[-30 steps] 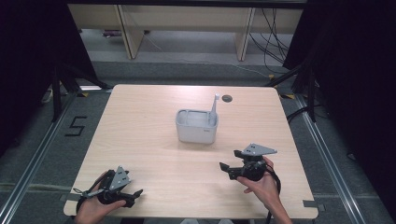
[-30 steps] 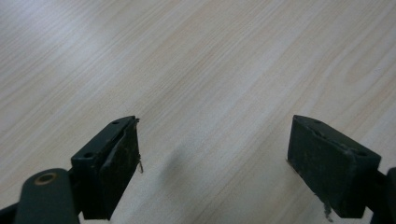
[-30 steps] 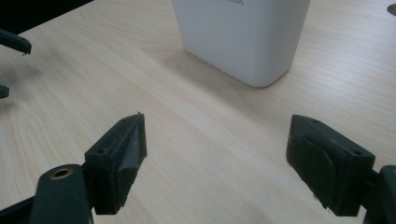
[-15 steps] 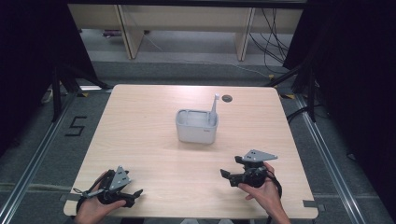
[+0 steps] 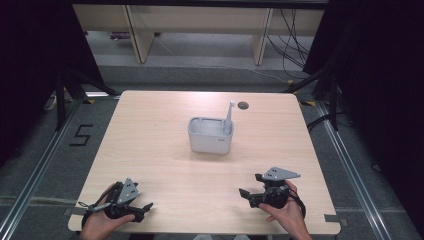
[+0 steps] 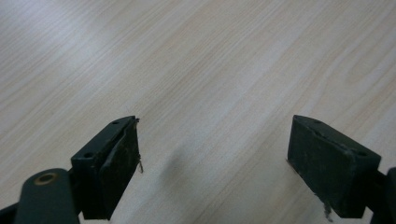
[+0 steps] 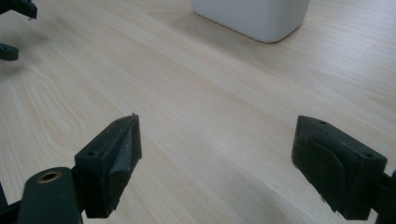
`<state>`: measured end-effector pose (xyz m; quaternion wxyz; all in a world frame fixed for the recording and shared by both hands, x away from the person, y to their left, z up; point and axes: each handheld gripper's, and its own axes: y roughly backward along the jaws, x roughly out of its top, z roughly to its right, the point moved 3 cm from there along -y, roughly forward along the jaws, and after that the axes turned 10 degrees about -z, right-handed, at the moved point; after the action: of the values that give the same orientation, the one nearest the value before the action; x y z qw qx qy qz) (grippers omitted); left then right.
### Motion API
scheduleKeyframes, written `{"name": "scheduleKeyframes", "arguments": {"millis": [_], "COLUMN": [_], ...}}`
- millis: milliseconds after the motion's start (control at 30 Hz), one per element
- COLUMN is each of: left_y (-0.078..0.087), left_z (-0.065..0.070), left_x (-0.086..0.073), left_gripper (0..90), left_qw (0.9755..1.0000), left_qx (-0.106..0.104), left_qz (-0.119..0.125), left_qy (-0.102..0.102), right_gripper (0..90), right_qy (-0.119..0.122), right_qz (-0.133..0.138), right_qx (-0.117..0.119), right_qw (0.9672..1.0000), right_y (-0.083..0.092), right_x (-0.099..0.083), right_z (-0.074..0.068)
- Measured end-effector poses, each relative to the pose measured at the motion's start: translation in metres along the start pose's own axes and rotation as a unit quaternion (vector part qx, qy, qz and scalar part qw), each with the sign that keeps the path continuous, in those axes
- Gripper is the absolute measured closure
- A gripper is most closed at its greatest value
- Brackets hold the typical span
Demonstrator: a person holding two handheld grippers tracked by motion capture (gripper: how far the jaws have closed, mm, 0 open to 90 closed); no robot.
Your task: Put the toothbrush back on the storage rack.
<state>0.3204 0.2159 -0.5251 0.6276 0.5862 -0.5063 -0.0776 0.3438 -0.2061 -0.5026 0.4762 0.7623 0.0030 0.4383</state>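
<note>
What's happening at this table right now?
A person sits at a wooden table with a two-jaw gripper in each hand. The left gripper and right gripper rest near the front edge, both with jaws wide open and nothing between them. A white bin stands mid-table, untouched, with a white stick-like object leaning upright in its right corner. Neither gripper is close to the bin.

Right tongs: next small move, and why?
Probably ease the right tongs forward toward the white container at mid-table. Their jaws stand wide open with nothing between them, the container sits well ahead, and the white stick leaning in its right corner looks like the likely grasp target.
</note>
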Motion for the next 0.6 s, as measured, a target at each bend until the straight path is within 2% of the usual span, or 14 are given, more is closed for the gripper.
{"name": "scheduleKeyframes", "arguments": {"millis": [33,67,100,133,167,200,233,267,300,333,433,500,600], "left_y": [0.0,0.0,0.0,0.0,0.0,0.0,0.0,0.0,0.0,0.0,0.0,0.0,0.0], "left_z": [0.0,0.0,0.0,0.0,0.0,0.0,0.0,0.0,0.001,0.0,0.0,0.0,0.001], "left_x": [0.0,0.0,0.0,0.0,0.0,0.0,0.0,0.0,0.0,0.0,0.0,0.0,0.0], "left_gripper": [16.2,16.2,16.2,16.2,16.2,16.2,16.2,16.2,16.2,16.2,16.2,16.2,16.2], "left_qw": [1.0,1.0,1.0,1.0,1.0,1.0,1.0,1.0,1.0,1.0,1.0,1.0,1.0], "left_qx": [0.0,0.001,0.001,0.0,0.001,0.002,0.002,0.002,0.001,0.001,-0.001,0.0,-0.001], "left_qz": [0.0,0.0,0.0,0.0,0.0,0.001,0.001,0.001,0.001,0.0,0.0,0.0,0.0], "left_qy": [0.0,-0.001,0.0,0.0,0.001,0.0,0.0,0.002,0.005,0.005,0.003,0.004,0.005], "right_gripper": [16.6,16.6,16.6,16.5,16.5,16.5,16.4,16.3,16.3,16.3,16.3,16.3,16.3], "right_qy": [0.01,0.005,0.007,0.012,0.001,0.012,0.02,0.007,0.02,0.0,0.023,0.012,0.024], "right_qz": [0.004,-0.003,-0.005,-0.005,-0.007,-0.006,-0.007,-0.008,-0.009,-0.014,-0.015,-0.023,-0.02], "right_qx": [-0.002,-0.004,0.002,-0.004,0.003,-0.009,-0.011,-0.001,-0.009,0.002,-0.012,-0.007,-0.016], "right_qw": [0.9999,1.0,1.0,0.9999,1.0,0.9999,0.9997,0.9999,0.9997,0.9999,0.9996,0.9996,0.9994], "right_y": [-0.001,-0.001,-0.002,-0.001,-0.002,-0.001,-0.001,-0.002,-0.001,-0.001,-0.001,-0.001,-0.001], "right_x": [-0.001,-0.003,-0.004,-0.005,-0.006,-0.007,-0.008,-0.009,-0.01,-0.012,-0.013,-0.015,-0.015], "right_z": [0.001,0.0,0.0,0.0,-0.003,-0.002,-0.001,-0.004,-0.002,-0.006,-0.005,-0.008,-0.007]}}
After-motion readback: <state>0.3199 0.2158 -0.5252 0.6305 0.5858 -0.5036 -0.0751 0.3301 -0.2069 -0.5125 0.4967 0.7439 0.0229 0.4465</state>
